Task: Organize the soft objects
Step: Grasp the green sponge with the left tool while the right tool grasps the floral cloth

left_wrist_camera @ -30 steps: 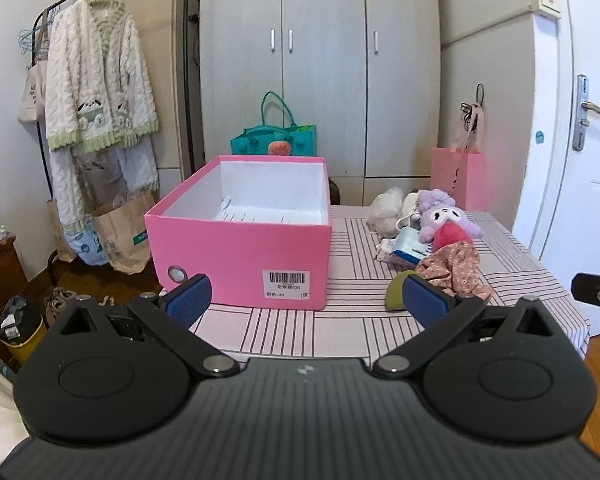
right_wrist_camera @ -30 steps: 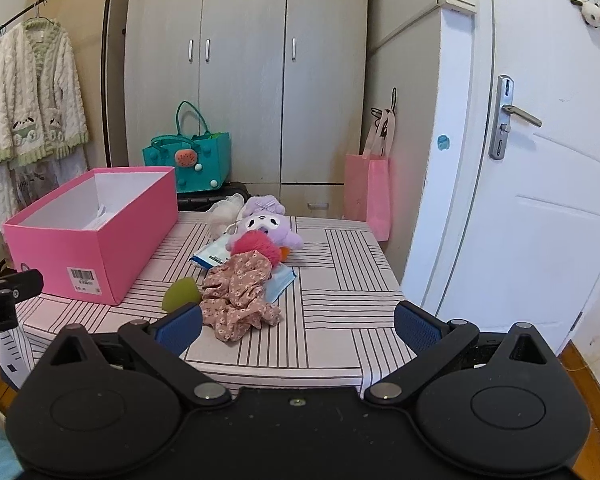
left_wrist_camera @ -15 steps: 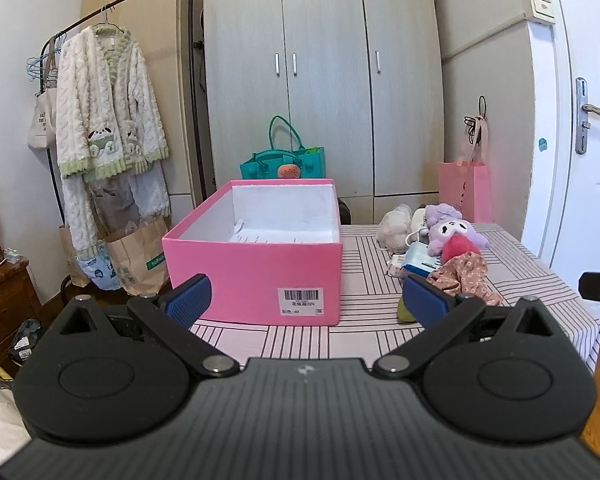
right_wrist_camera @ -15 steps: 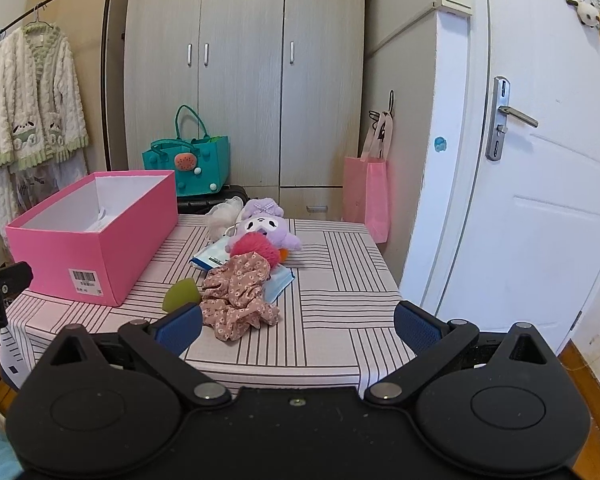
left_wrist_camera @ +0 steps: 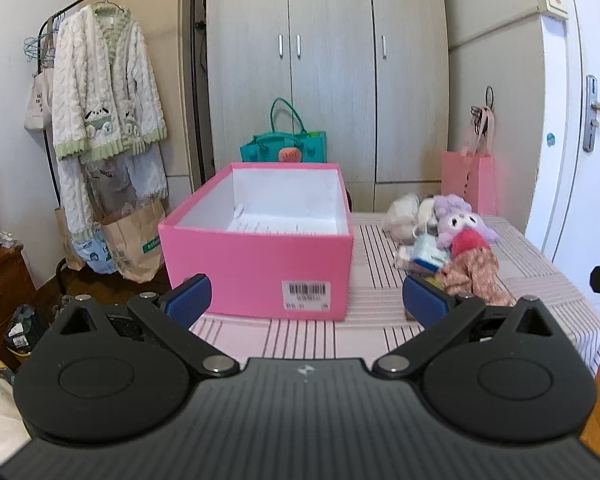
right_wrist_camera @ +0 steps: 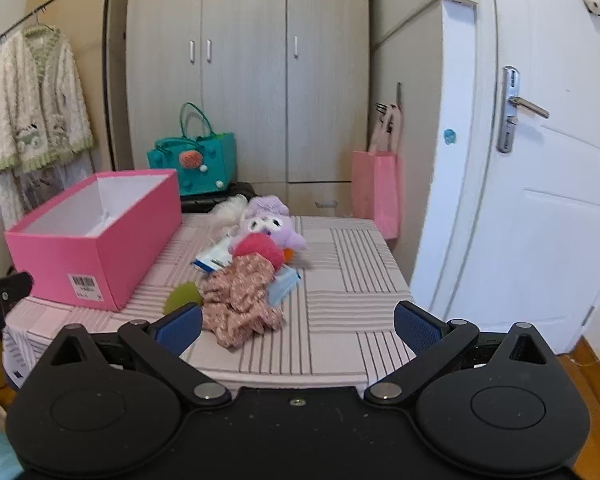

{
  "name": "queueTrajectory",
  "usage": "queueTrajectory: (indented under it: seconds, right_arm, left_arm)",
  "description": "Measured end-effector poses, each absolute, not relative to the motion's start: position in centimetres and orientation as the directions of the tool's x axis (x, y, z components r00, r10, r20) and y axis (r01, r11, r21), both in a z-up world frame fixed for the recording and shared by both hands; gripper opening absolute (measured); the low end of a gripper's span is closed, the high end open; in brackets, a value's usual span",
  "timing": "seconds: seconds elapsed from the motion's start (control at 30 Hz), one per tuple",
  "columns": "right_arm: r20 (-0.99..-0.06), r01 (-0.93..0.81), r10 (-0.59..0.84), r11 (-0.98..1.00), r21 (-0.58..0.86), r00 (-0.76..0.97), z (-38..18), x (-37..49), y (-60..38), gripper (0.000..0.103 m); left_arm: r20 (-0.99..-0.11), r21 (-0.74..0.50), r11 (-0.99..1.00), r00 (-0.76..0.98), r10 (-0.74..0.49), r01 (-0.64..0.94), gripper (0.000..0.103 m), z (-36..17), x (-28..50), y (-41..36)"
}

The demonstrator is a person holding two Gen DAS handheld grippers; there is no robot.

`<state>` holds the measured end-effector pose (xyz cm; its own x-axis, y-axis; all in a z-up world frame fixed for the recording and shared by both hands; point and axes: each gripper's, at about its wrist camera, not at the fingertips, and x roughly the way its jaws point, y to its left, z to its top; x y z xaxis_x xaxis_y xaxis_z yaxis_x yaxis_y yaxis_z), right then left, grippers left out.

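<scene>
From the left wrist view, the left gripper [left_wrist_camera: 305, 295] hung with its jaws spread wide and nothing between them, short of the near edge of the striped table [left_wrist_camera: 540, 276]. Straight ahead at twelve o'clock stood the pink box [left_wrist_camera: 256, 264], lid off, its white inside showing only what looked like paper lining on the floor; no soft thing could be seen in it. At about two o'clock, well apart from the box, lay the pile of soft objects: a purple plush toy [left_wrist_camera: 462, 218], a floral cloth [left_wrist_camera: 476, 270] bunched in front of it, and a cream fluffy toy [left_wrist_camera: 402, 216] behind.

From the right wrist view, the right gripper [right_wrist_camera: 298, 325] was likewise spread and empty, off the table's near edge. The pile sat at eleven to twelve o'clock, the floral cloth nearest, just beyond the left fingertip, with a green round item [right_wrist_camera: 180, 298] touching its left side and a red fluffy piece [right_wrist_camera: 260, 249] resting against the plush. The box stood at ten o'clock.

As I judged it, the sorting had not begun: every soft thing was on the table and all remained to be moved into the box.
</scene>
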<state>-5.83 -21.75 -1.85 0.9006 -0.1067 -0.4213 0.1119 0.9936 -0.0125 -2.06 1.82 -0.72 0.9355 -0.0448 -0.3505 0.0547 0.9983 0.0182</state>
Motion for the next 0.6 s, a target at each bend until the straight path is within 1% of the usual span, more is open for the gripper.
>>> queueTrajectory:
  seconds: [0.1, 0.17, 0.27, 0.33, 0.43, 0.53, 0.6]
  right_arm:
    - [-0.373, 0.063, -0.064, 0.998, -0.016, 0.926, -1.5, -5.1, -21.9, 0.103]
    - [-0.36, 0.029, -0.034, 0.999, -0.018, 0.932, -1.8, -4.1, -22.1, 0.103]
    - [-0.359, -0.098, 0.104, 0.995, 0.035, 0.927, -2.8, -2.5, -22.7, 0.103]
    - [-0.385, -0.161, 0.175, 0.985, 0.068, 0.906, -3.8, -1.0, -23.0, 0.103]
    - [-0.401, -0.172, 0.155, 0.985, -0.006, 0.903, -5.4, 0.9, -22.6, 0.102]
    - [-0.42, -0.192, 0.153, 0.98, -0.051, 0.894, -6.8, 2.6, -22.4, 0.097]
    - [-0.441, -0.222, 0.182, 0.974, -0.039, 0.879, -7.7, 3.5, -22.5, 0.093]
  left_arm:
    - [-0.31, 0.019, 0.999, 0.95, -0.032, 0.04, 0.103, 0.1, -1.5, 2.1]
    - [-0.297, 0.025, 0.999, 0.954, -0.038, 0.048, 0.103, 0.5, -0.8, 2.0]
    - [-0.293, 0.027, 0.995, 0.953, -0.08, 0.091, 0.103, 0.8, 0.5, 1.6]
    - [-0.304, 0.027, 0.991, 0.945, -0.118, 0.132, 0.103, 0.6, 1.6, 0.9]
    - [-0.332, 0.025, 0.979, 0.925, -0.184, 0.204, 0.101, 0.0, 2.9, -0.6]
    - [-0.372, 0.028, 0.961, 0.895, -0.246, 0.275, 0.098, -0.7, 4.3, -2.6]
    - [-0.4, 0.029, 0.945, 0.871, -0.287, 0.324, 0.091, -1.4, 5.3, -4.0]
